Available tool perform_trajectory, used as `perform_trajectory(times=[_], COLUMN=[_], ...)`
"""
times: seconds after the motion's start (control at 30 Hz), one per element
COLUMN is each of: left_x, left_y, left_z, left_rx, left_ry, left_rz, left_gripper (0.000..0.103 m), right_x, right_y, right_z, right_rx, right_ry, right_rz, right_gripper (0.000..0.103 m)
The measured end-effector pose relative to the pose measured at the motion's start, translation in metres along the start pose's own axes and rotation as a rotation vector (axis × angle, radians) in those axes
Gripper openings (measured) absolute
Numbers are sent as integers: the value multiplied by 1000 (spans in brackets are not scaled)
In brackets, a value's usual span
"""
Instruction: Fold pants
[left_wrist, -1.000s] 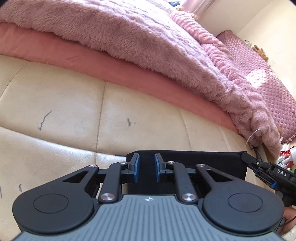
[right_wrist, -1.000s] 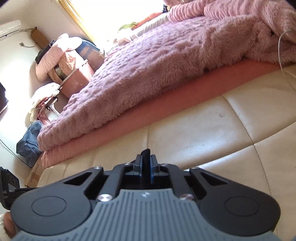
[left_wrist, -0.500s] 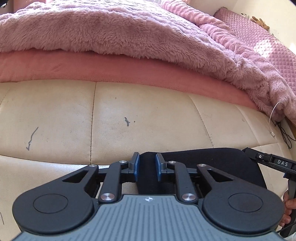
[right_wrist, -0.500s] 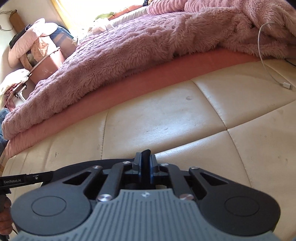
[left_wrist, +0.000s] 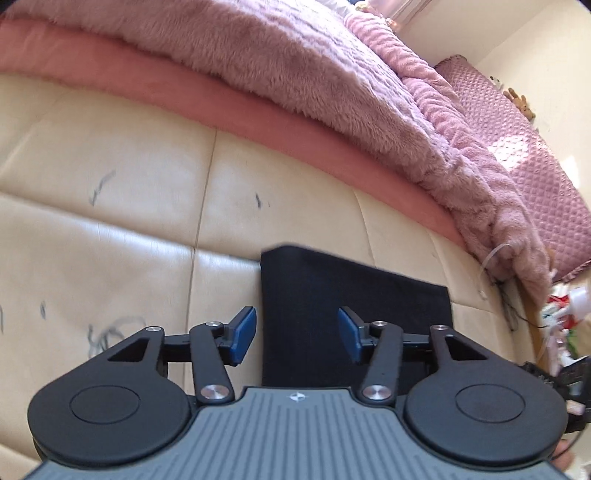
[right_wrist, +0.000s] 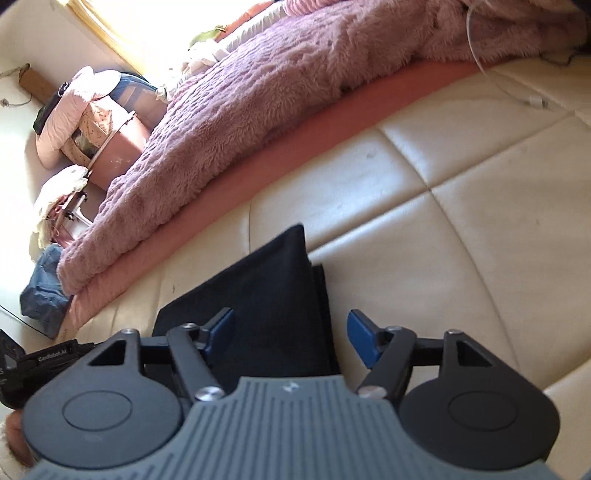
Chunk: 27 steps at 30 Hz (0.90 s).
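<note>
The black pants (left_wrist: 332, 295) lie folded into a flat rectangle on the cream leather surface (left_wrist: 110, 240). In the left wrist view my left gripper (left_wrist: 297, 334) is open, its blue pads spread over the near left edge of the pants, holding nothing. In the right wrist view the pants (right_wrist: 273, 288) show as a folded stack with a second layer at the right edge. My right gripper (right_wrist: 291, 338) is open over their near right corner, holding nothing.
A fluffy pink blanket (left_wrist: 295, 74) over a pink sheet borders the far side of the leather surface. A white cable (right_wrist: 517, 92) lies at the far right. Bags and clothes (right_wrist: 81, 122) are piled by the wall at left.
Both grippers have opened and let go of the pants, which now lie flat and folded. Both grippers have drawn back a little.
</note>
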<state>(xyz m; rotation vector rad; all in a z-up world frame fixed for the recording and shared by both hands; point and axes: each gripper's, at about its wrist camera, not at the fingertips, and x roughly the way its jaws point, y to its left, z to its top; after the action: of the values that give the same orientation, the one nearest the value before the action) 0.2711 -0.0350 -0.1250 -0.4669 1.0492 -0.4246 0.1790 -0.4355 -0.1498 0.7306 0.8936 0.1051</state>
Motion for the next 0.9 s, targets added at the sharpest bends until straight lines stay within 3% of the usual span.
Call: perform_trajectory(times=[0.1, 0.3, 0.7, 0.73, 0.77, 0.83, 0.9], left_x=[2, 16, 36, 37, 38, 39, 39], left_y=[12, 26, 44, 44, 44, 41, 42], left_z=[-9, -19, -23, -22, -22, -23, -24], left_rx=[-59, -133, -273, -283, -283, -269, -287], left_ry=[51, 104, 99, 98, 97, 99, 101], left_rz=[-60, -88, -245, -246, -238, -221, -209], left_gripper=[70, 71, 73, 69, 66, 50, 39], right_x=[0, 5, 21, 22, 22, 23, 22], right_y=[-14, -22, -33, -32, -33, -39, -45], right_z=[-12, -16, -8, -7, -7, -9, -11], right_rx=[54, 97, 142, 141, 140, 162, 200], right_ry=[46, 99, 129, 131, 132, 132, 127], right_rz=[11, 66, 138, 136, 125, 117, 137], right_gripper=[66, 67, 65, 60, 50, 34, 28])
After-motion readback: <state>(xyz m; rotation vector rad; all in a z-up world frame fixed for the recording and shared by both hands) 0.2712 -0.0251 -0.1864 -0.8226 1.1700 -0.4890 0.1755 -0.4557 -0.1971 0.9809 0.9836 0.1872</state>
